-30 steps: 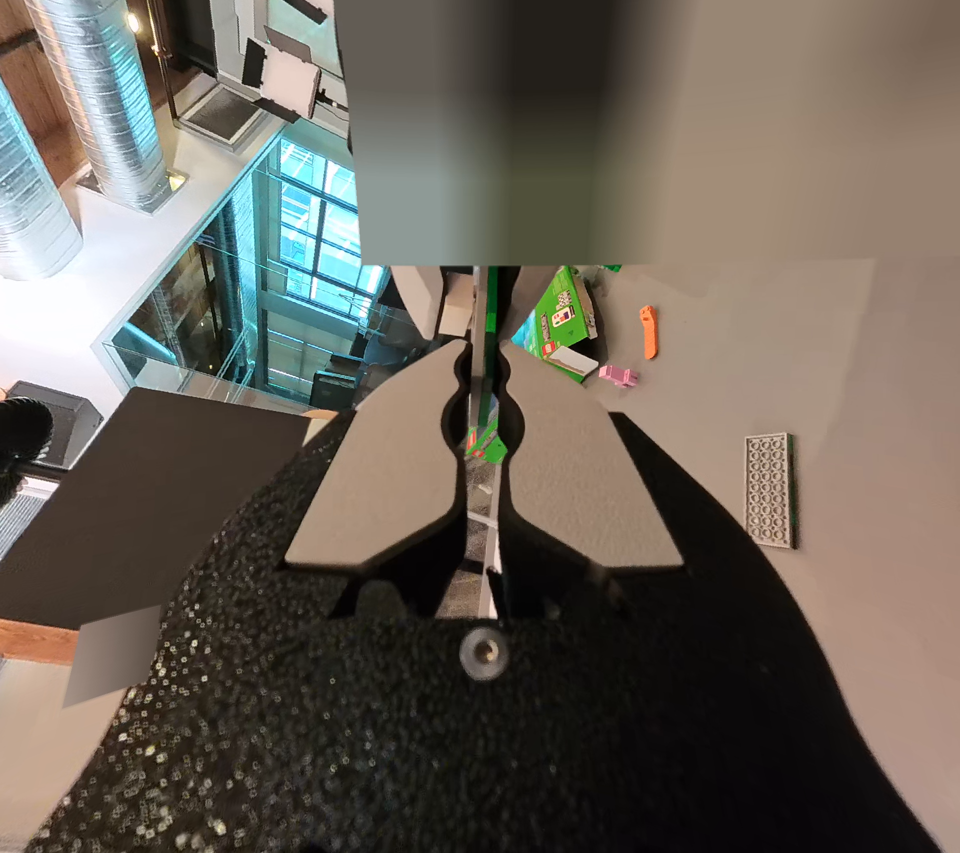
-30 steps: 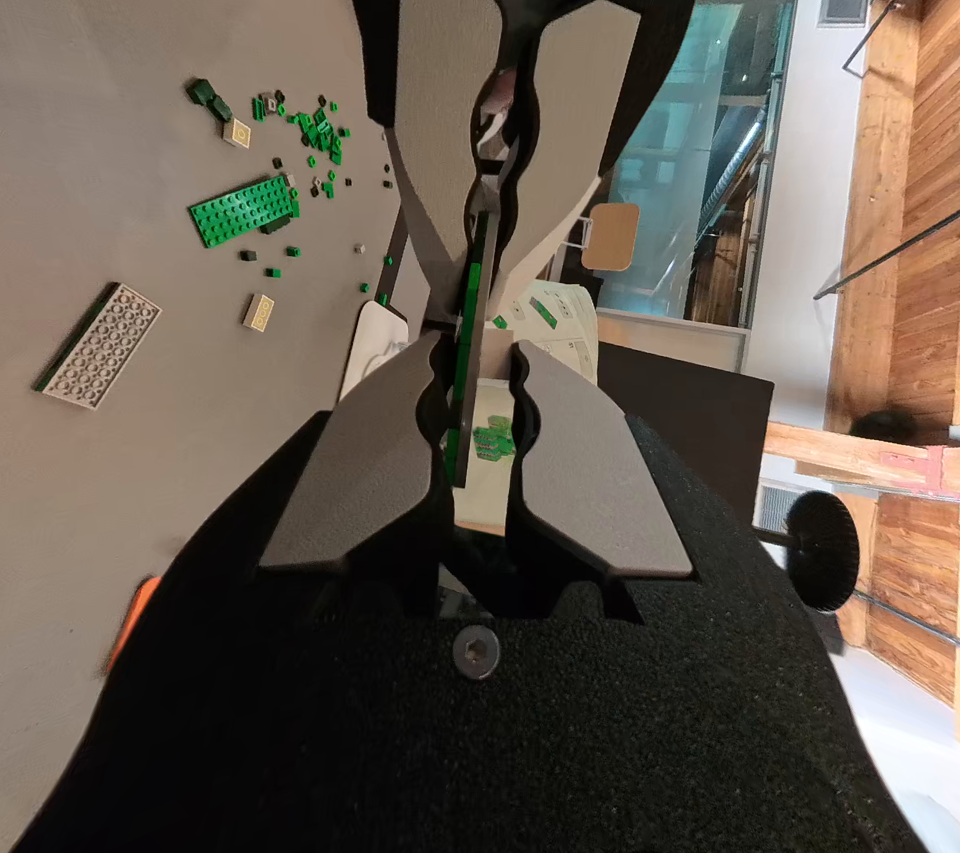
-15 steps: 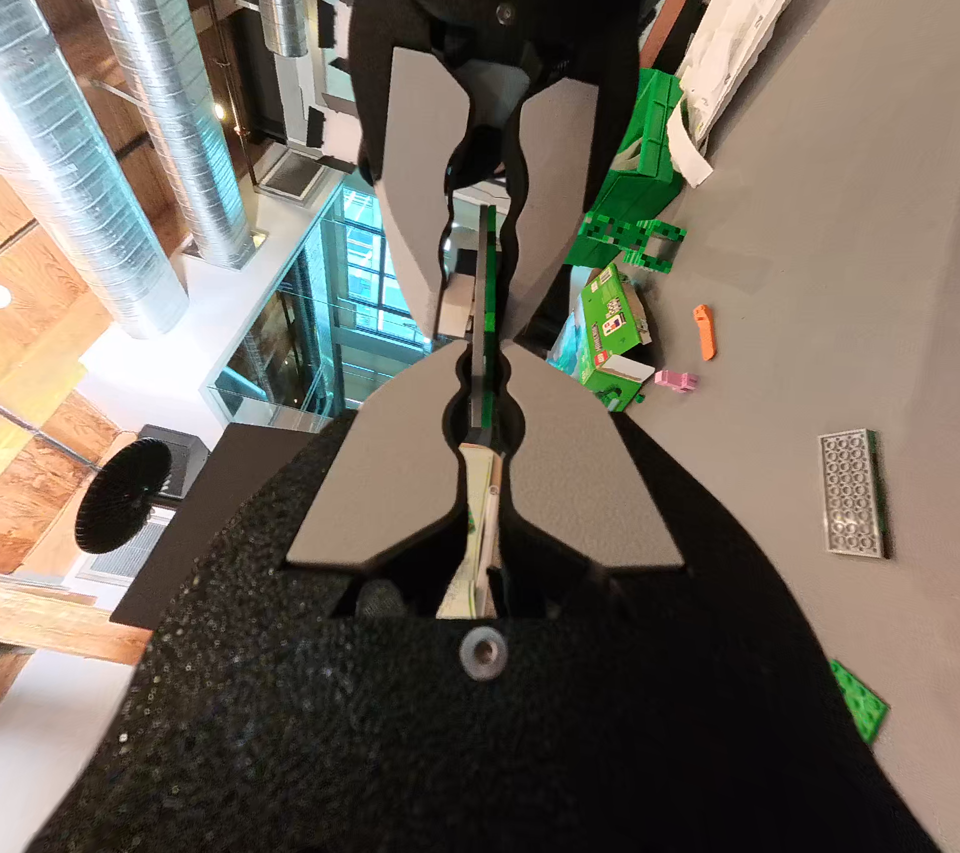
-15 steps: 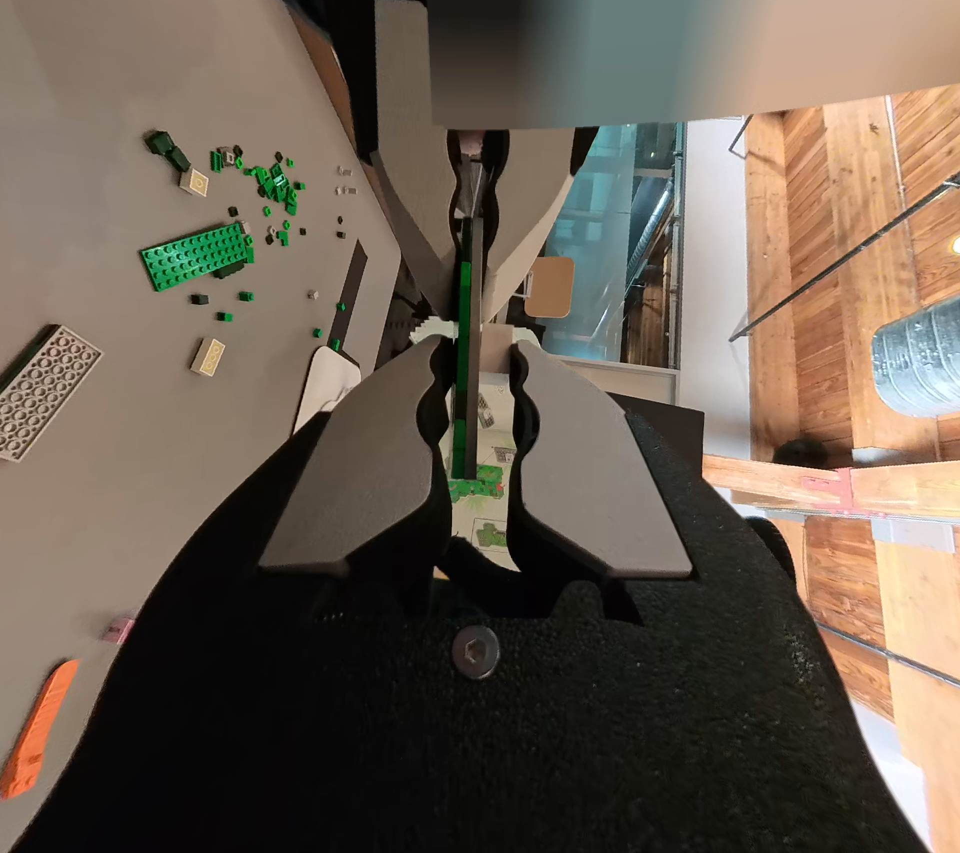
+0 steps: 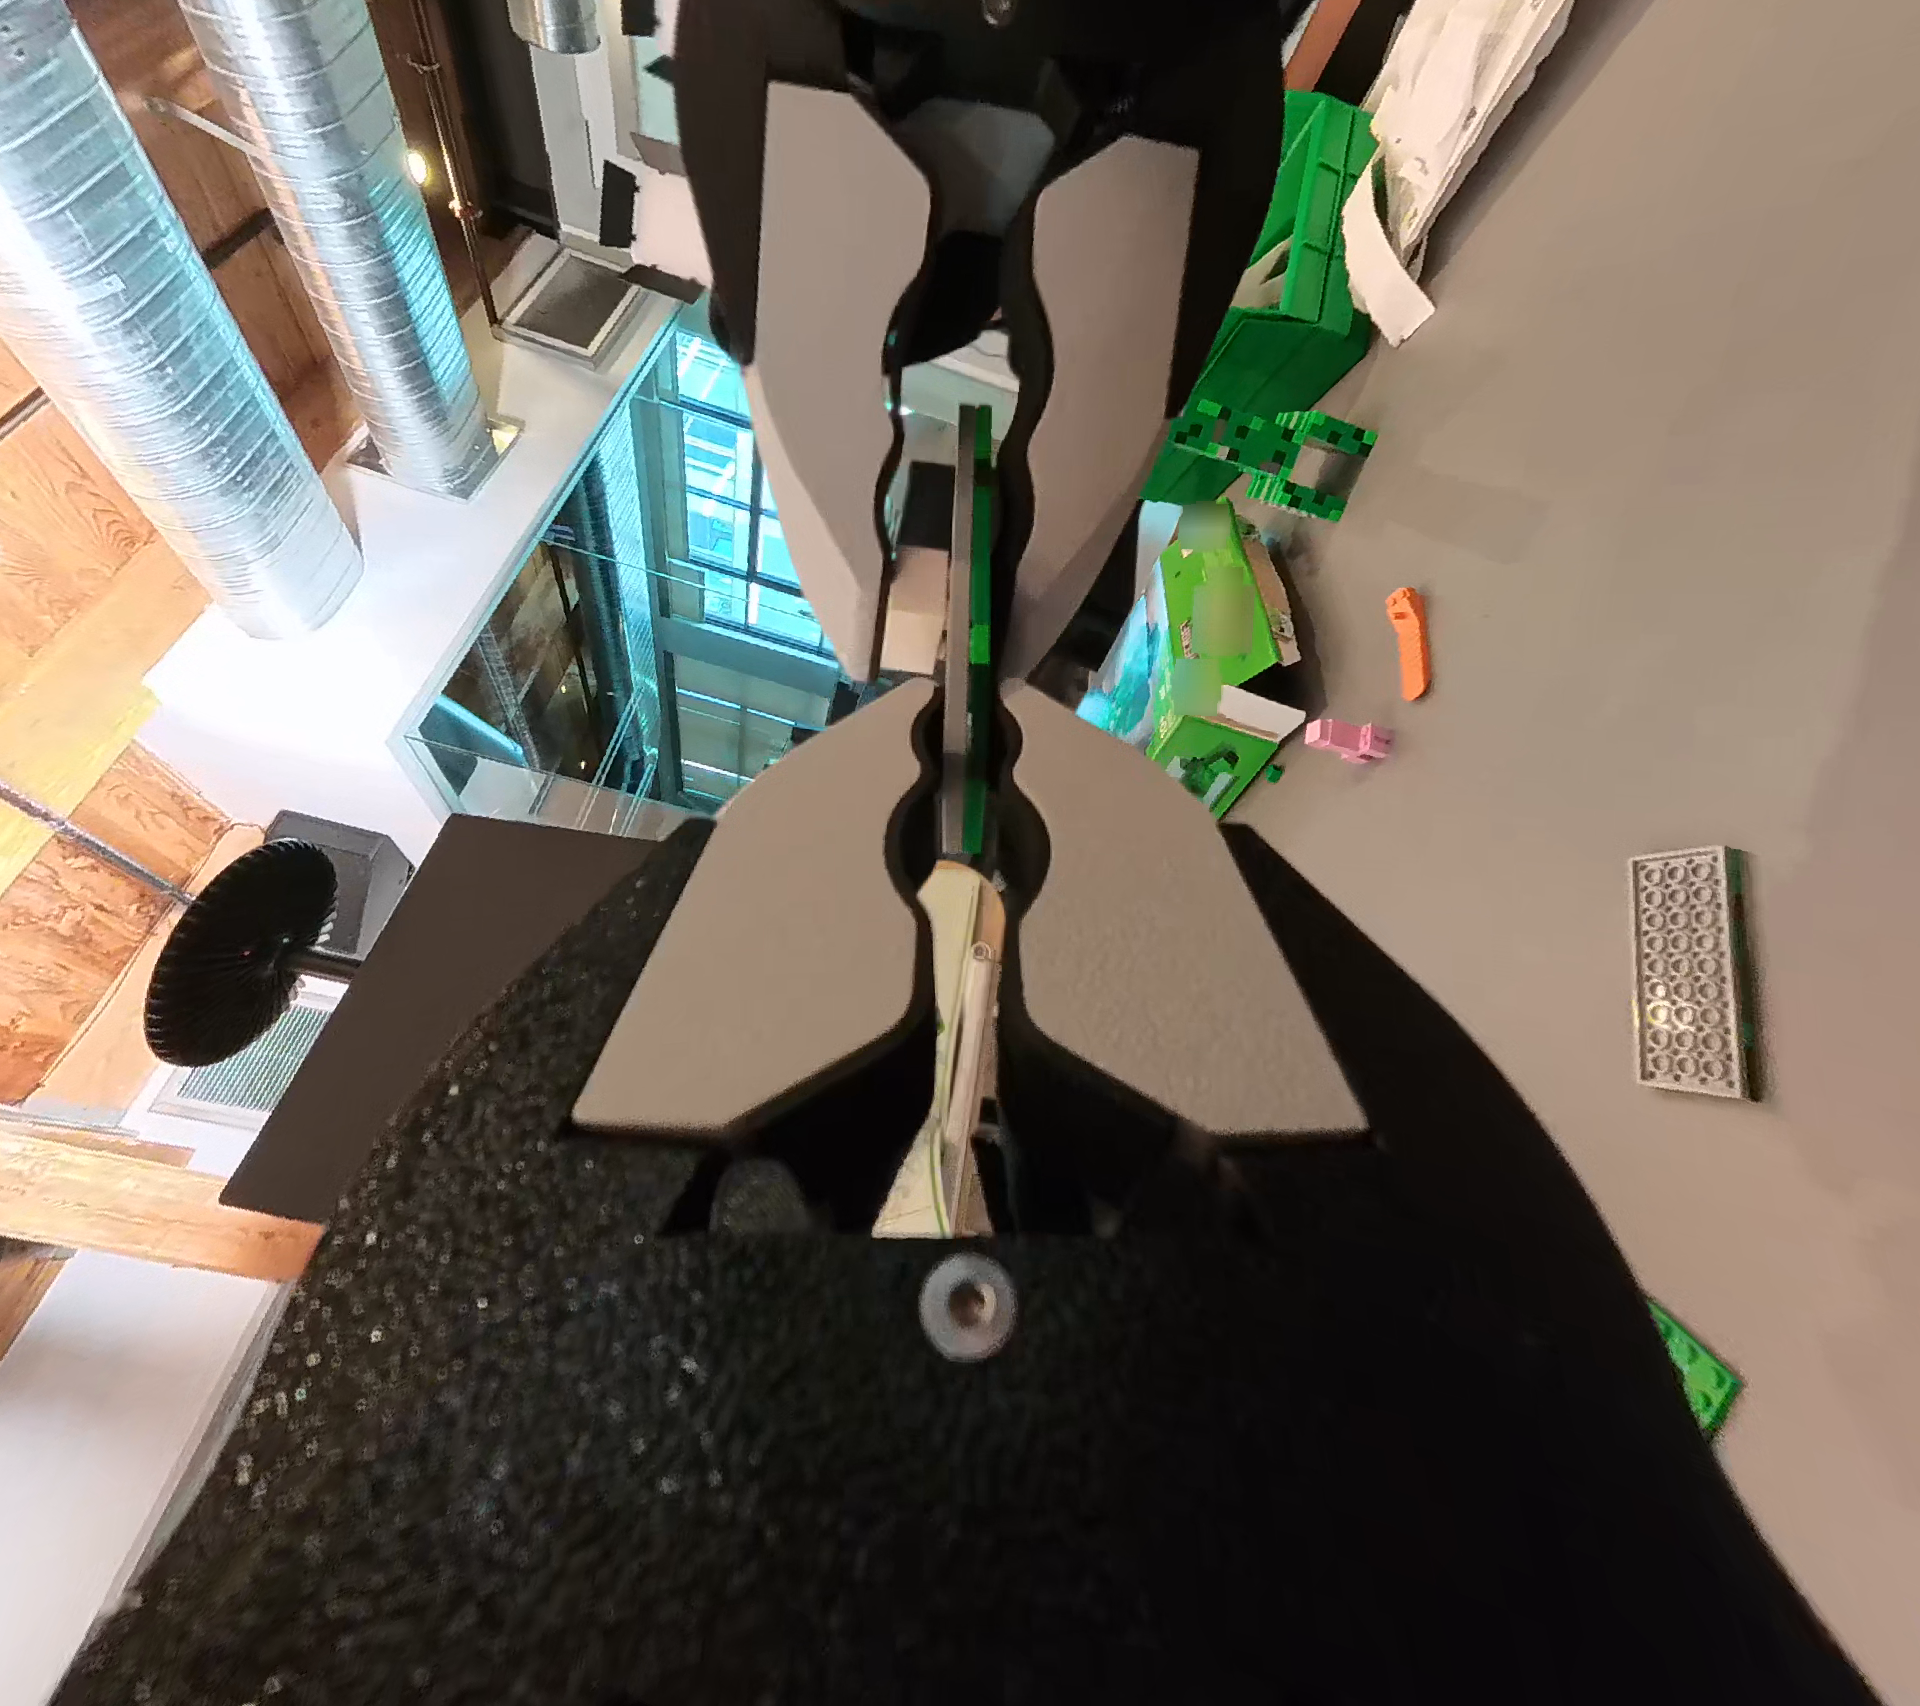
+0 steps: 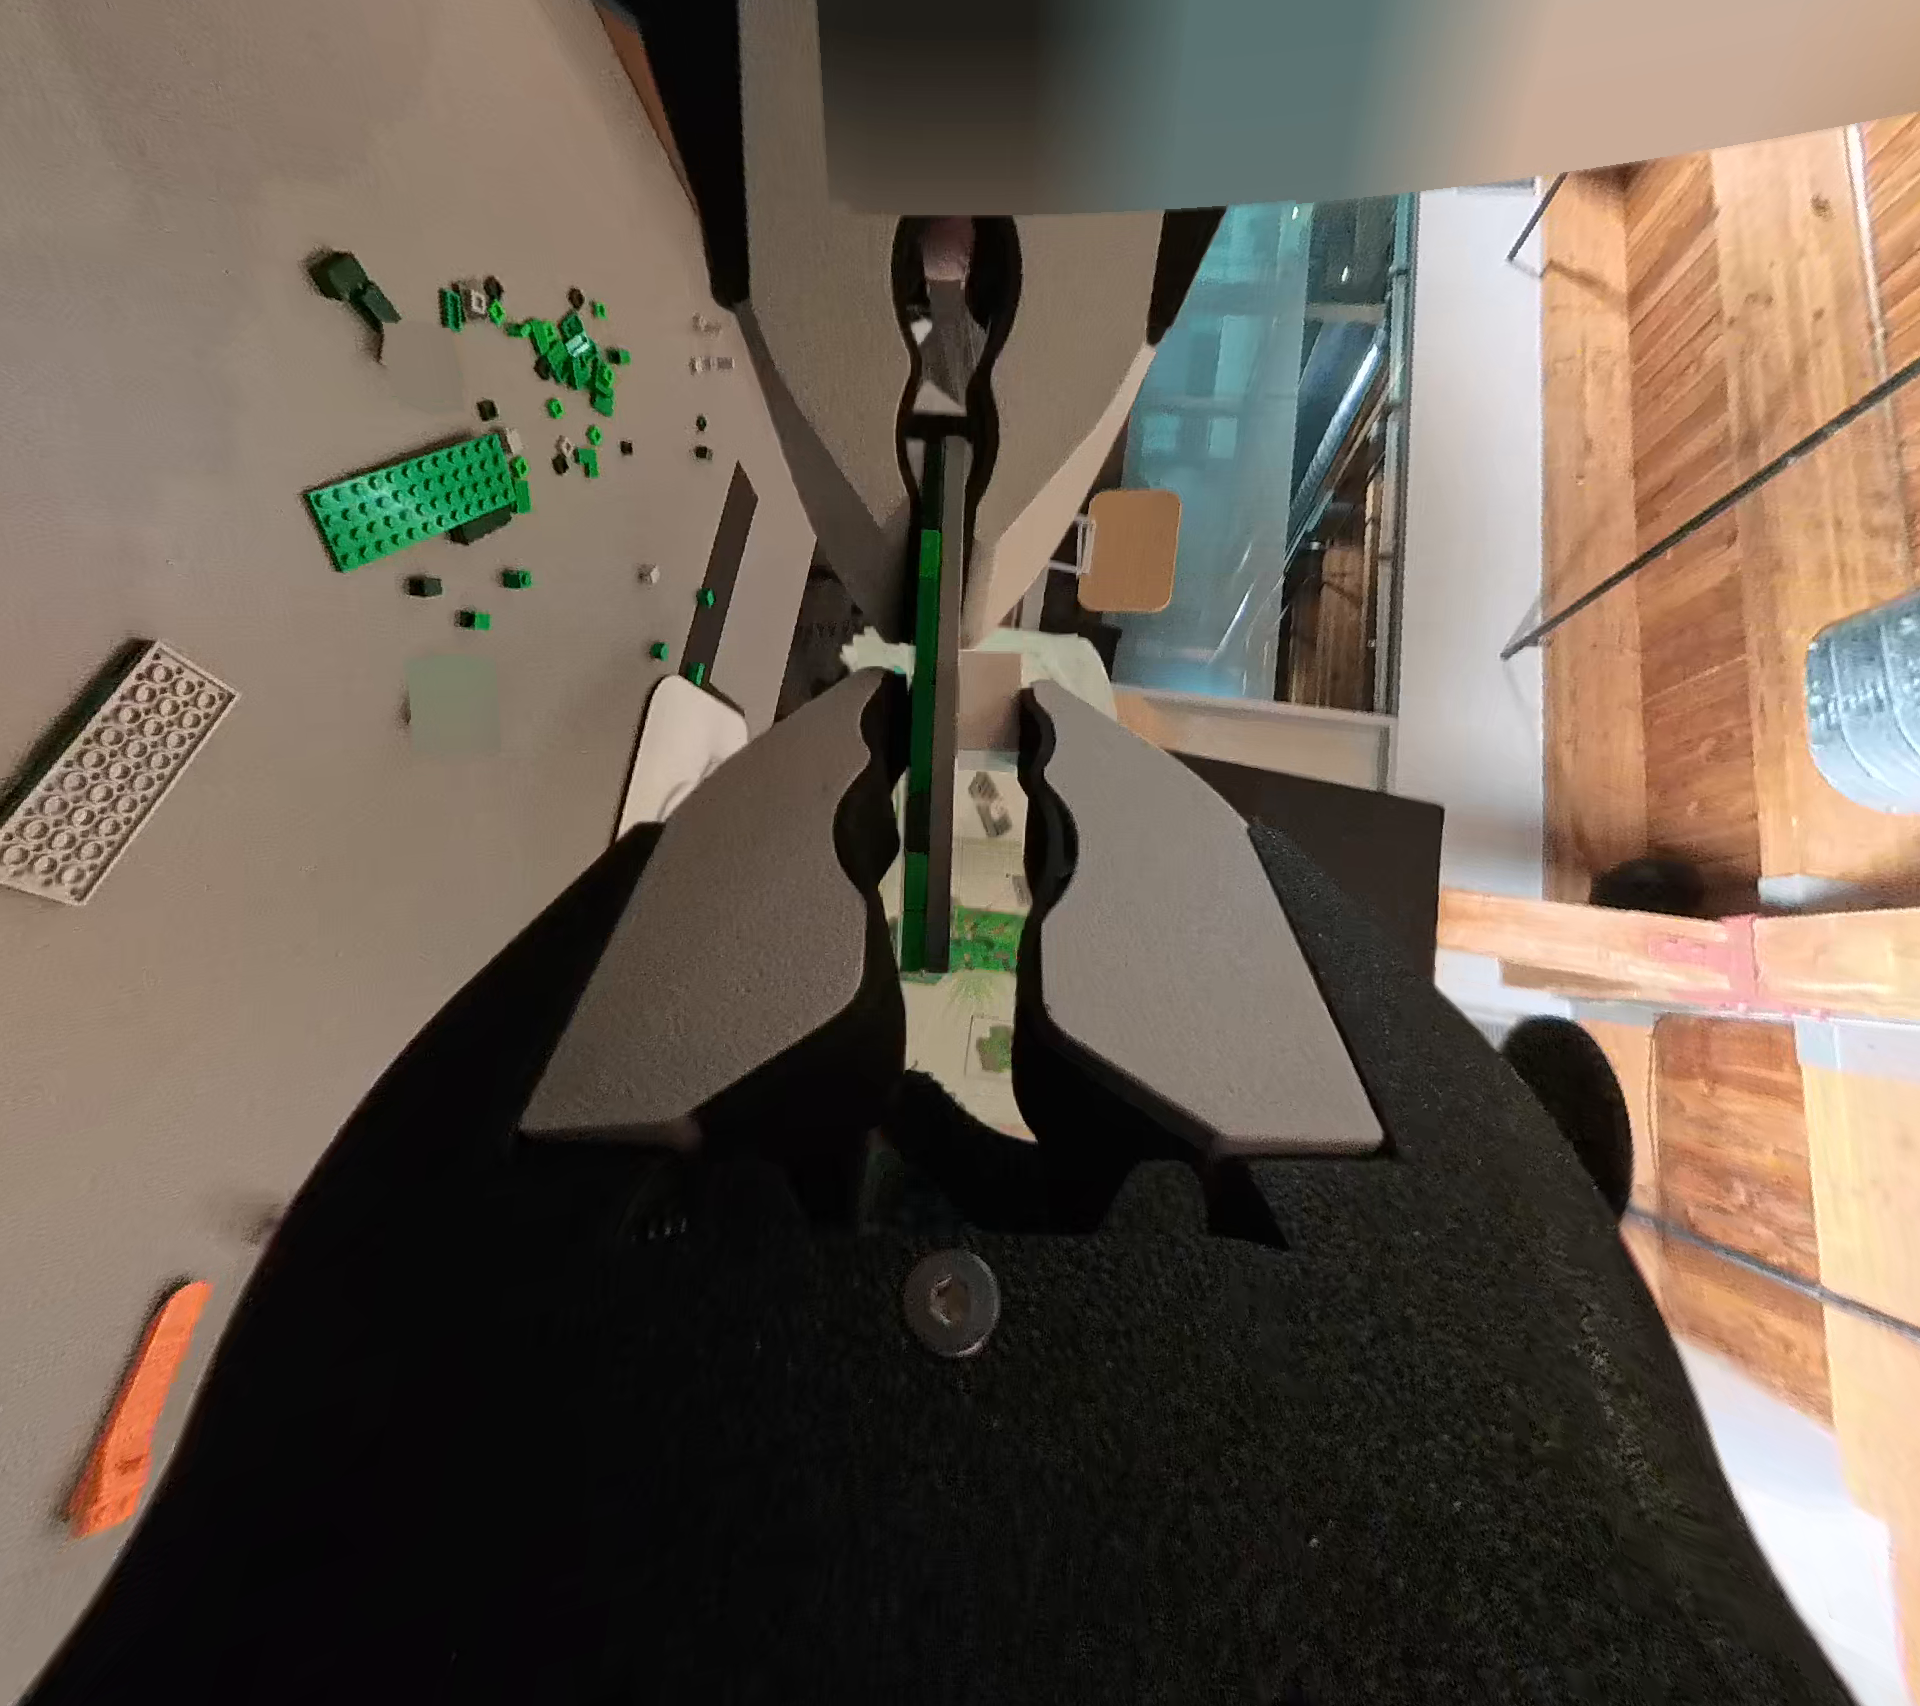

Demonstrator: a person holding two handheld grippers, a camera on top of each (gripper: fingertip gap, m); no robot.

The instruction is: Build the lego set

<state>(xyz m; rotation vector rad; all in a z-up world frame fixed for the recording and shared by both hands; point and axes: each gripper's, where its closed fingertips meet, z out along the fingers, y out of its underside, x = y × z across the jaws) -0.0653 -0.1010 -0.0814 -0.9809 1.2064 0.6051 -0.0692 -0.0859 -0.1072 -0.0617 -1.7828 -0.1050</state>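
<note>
Both views had tilted since earlier; left claw (image 5: 974, 700) clamped the plate (image 5: 971, 617) edge-on, right claw (image 6: 951, 700) slack around it.

The thin plate (image 5: 974, 617) stands edge-on between both tools, above the worktop (image 5: 1662, 306). The left tool (image 5: 971, 706) clamps one end. The other end lies inside the right tool (image 6: 954, 706), touching only its left finger (image 6: 790, 835).

I hold a thin flat plate (image 5: 971, 617), grey on one face and green on the other, edge-on in the air, off the surface. My left gripper (image 5: 971, 700) pinches one end, both pads pressed on it. My right gripper (image 6: 951, 700) stands open around the other end.
</note>
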